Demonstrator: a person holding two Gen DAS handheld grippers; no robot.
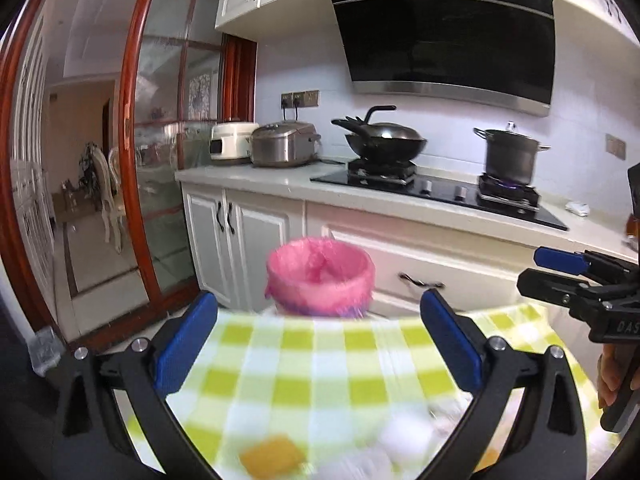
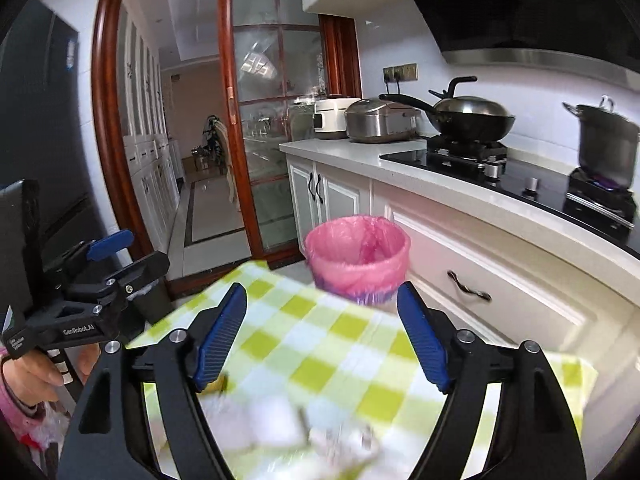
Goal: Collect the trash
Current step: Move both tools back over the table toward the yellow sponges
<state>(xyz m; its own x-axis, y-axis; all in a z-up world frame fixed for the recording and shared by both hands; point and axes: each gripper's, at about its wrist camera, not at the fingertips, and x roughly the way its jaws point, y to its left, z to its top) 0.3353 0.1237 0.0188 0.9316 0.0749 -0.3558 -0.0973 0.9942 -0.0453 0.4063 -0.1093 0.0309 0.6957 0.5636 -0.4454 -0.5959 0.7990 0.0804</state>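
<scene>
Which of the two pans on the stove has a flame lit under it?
The lidded stockpot on the right burner; blue flame shows beneath it. The wok on the left burner shows none.

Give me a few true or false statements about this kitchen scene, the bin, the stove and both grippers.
1. The round bin with the pink plastic liner stands on the floor by the white cabinets. True.
2. The left gripper is clamped on the green-and-white checked cloth. False: its jaws are open, nothing between them.
3. The right gripper is open. True.
4. The black wok sits in the bin. False: it sits on the stove.
5. A flame burns under the grey stockpot. True.
</scene>
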